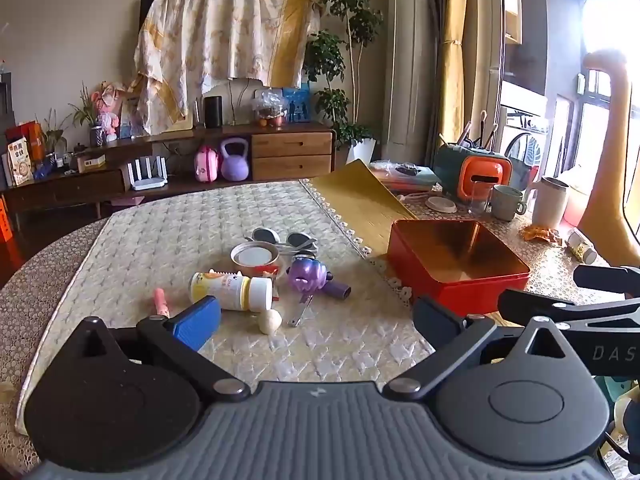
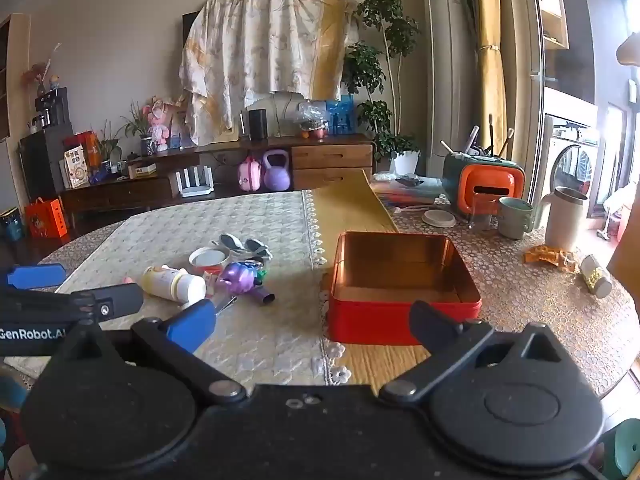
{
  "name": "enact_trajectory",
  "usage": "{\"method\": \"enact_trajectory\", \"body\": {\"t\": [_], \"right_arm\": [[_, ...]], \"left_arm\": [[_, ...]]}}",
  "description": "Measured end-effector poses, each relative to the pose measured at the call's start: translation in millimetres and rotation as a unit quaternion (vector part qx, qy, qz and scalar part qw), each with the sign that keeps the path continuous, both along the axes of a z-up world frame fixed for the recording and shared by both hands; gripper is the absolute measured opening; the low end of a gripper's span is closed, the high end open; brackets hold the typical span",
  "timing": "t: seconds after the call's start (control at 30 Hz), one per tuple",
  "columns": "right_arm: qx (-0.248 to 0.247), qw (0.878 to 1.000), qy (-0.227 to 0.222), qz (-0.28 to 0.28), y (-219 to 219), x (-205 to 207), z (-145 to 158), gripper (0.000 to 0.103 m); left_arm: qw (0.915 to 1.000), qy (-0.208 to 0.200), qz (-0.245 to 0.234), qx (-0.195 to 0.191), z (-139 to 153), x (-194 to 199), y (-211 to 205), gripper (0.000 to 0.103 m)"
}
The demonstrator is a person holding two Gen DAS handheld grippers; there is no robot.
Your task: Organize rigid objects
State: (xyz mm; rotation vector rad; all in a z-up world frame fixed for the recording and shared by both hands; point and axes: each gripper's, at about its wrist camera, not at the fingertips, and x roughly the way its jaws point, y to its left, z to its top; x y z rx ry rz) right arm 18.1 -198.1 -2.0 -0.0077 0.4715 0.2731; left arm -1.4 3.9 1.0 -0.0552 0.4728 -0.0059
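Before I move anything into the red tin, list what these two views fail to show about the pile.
- Label on the white bottle: too blurred to read in both views.
- Pink stick: left wrist view, lower end behind the left tool's blue pad; nearly hidden by the bottle in the right view.
- Metal clippers: too small to identify surely.
- Red tin: right wrist view, near floor hidden by its front wall.

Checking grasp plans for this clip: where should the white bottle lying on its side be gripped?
Grip the white bottle across its cylindrical body, mid-length, coming from above with the fingers straddling it. It lies on its side on the quilted mat, cap toward the small round ball. The left hand-held gripper is open and nearest.
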Motion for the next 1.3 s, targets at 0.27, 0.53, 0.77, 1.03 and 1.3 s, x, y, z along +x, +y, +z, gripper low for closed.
{"method": "enact_trajectory", "body": {"t": [0.27, 0.53, 0.77, 1.03, 1.3], "right_arm": [[0.009, 1.0, 0.015, 0.01, 2, 1, -1, 0.103], [-0.009, 1.0, 0.011, 0.01, 6, 0, -4, 0.103], [0.0, 1.0, 0.02, 0.011, 4, 1, -3, 0.103], [0.008, 0.999, 0.03, 0.01, 2, 3, -5, 0.103], [0.012, 0.999, 0.03, 0.015, 1, 3, -6, 0.103]], "left_arm": [[0.9997, 0.023, 0.005, 0.008, -4, 3, 0, 0.103], [0.9997, 0.022, 0.008, 0.007, -3, 1, 2, 0.103], [0.9996, 0.024, 0.009, 0.008, -4, 1, 3, 0.103], [0.9996, 0.024, 0.008, 0.008, -4, 1, 2, 0.103], [0.9997, 0.024, 0.006, 0.006, -4, 0, 2, 0.103]]}}
